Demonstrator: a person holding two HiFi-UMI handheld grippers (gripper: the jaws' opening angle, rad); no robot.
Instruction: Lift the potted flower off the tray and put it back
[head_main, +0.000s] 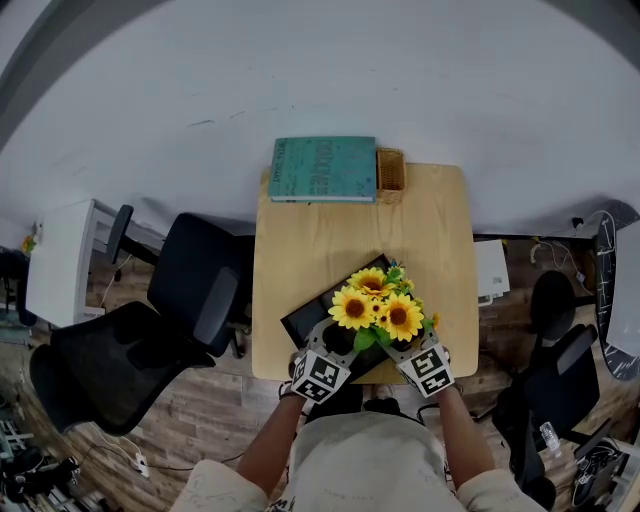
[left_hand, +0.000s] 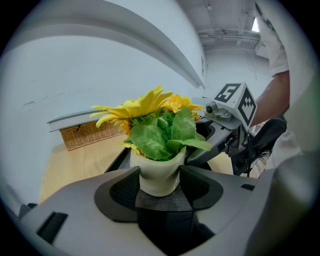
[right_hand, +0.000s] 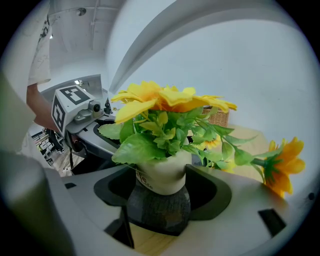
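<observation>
The potted flower (head_main: 378, 308) is a bunch of yellow sunflowers with green leaves in a small white pot (left_hand: 159, 175). In the head view it sits over the near right end of the black tray (head_main: 318, 312), between both grippers. My left gripper (left_hand: 159, 184) is shut on the pot's sides; its marker cube (head_main: 320, 377) shows at the table's front edge. My right gripper (right_hand: 162, 184) is shut on the same pot (right_hand: 161, 176) from the other side, with its cube (head_main: 430, 370) alongside. Bare wood shows under the pot in the right gripper view. The flowers hide the pot in the head view.
A teal book (head_main: 323, 168) and a wicker basket (head_main: 390, 170) lie at the far edge of the small wooden table (head_main: 300, 240). Black office chairs (head_main: 190, 300) stand left of the table, another (head_main: 555, 370) to the right. A person's arms reach in from below.
</observation>
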